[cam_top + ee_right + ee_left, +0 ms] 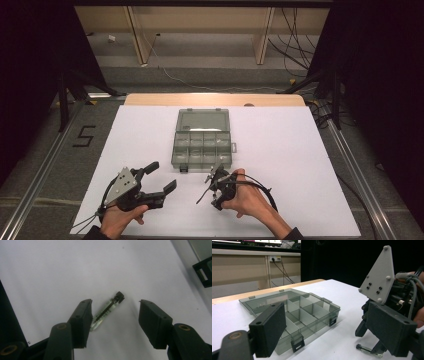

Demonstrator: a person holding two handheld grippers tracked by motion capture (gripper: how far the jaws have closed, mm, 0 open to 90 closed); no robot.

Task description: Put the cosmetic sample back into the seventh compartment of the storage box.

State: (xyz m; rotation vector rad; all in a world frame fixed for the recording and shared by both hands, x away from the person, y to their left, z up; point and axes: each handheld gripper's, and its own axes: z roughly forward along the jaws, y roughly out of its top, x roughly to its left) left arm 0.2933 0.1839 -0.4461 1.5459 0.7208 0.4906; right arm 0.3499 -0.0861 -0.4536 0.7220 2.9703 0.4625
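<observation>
A small clear vial [107, 311] with a black cap lies on the white table [280, 150], just in front of an open grey plastic compartment box [174, 150]. My right gripper [115, 305] points down over it, open, with the vial between its jaws; the left jaw stands against the vial's lower end and the right jaw is well clear. From the left gripper view the right gripper [369, 341] straddles the vial [369, 351]. My left gripper [162, 176] rests low at the front left, open and holding nothing, aimed toward the box [322, 322].
The box's lid [203, 120] lies folded back toward the far edge, and its black latches [297, 345] face the near side. A wooden strip [215, 99] borders the table's far edge. Cables and stands lie on the floor beyond.
</observation>
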